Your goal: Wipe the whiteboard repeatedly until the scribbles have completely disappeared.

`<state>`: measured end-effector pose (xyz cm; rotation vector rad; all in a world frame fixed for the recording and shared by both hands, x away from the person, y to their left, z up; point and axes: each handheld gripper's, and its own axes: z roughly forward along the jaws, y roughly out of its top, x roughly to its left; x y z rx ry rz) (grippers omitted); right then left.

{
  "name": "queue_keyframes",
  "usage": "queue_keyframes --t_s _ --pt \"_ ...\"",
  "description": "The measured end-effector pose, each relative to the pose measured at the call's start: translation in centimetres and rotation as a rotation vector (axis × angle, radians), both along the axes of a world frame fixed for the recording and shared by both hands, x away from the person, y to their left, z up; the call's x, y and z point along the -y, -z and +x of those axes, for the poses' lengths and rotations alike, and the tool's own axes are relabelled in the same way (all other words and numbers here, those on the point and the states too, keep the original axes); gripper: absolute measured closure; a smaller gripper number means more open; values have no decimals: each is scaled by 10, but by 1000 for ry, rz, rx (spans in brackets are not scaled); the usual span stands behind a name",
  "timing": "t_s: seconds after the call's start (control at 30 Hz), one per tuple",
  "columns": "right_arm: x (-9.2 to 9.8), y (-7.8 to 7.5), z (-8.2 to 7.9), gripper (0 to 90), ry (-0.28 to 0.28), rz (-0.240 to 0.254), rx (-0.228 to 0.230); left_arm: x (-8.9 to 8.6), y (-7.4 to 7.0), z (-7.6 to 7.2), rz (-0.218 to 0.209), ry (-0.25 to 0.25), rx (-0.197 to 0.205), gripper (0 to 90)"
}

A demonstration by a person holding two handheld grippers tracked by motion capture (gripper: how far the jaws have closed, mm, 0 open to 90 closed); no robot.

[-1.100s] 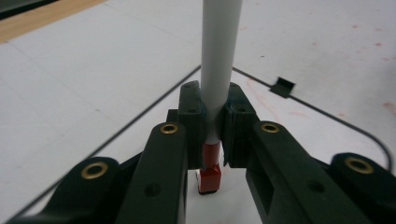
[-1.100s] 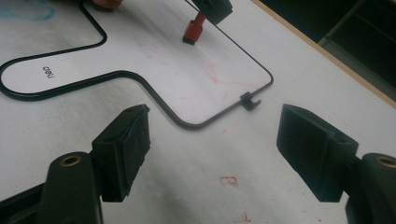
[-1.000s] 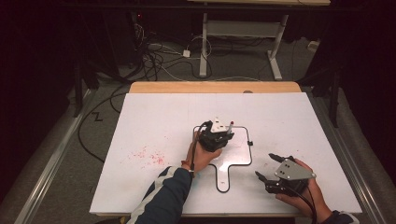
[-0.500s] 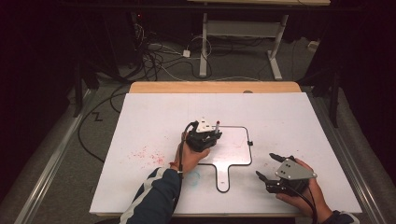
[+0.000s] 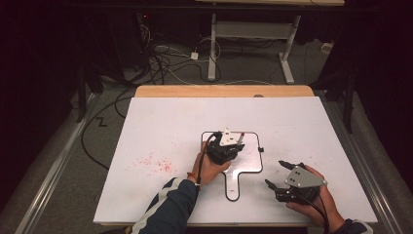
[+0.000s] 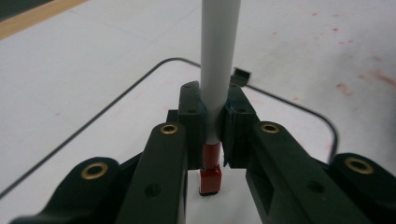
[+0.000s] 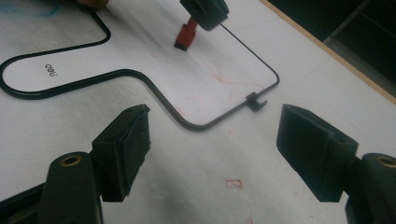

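a white counter (image 5: 160, 126) is seen, faintly stained red toward its near left corner. a small paddle-shaped whiteboard with a black rim (image 5: 249, 168) is laid flat near the middle of the near edge, handle toward that edge. above the board's far part the left claw (image 6: 215, 140) is pressed onto a white marker with a red end (image 6: 219, 70). the right claw (image 7: 212, 149) is held spread and empty, near the near right corner, beside the board.
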<state>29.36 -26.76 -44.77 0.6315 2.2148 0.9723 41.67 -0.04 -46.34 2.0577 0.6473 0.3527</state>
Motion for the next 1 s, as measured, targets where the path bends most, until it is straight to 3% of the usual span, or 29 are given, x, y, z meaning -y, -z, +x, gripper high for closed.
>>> queue_keyframes --t_s 0.13,0.23,0.33,0.57,0.73,0.87,1.0 --pt "2 -2 -1 266 9 5 9 -21 1 5 -3 -42 -5 788" --pt "1 -2 -2 265 11 3 7 -23 1 6 -2 -52 5 788" --pt "0 -2 -2 266 5 -3 10 -13 1 6 3 -52 19 788" --pt "2 -3 -2 266 9 5 13 40 -2 12 2 24 -1 788" --pt "7 -4 -2 266 15 16 19 67 -2 7 -18 68 -9 788" --pt "8 -5 -3 266 17 17 23 68 -1 5 -21 78 -9 788" --pt "8 -6 -4 266 19 16 27 54 -2 10 13 45 14 789"
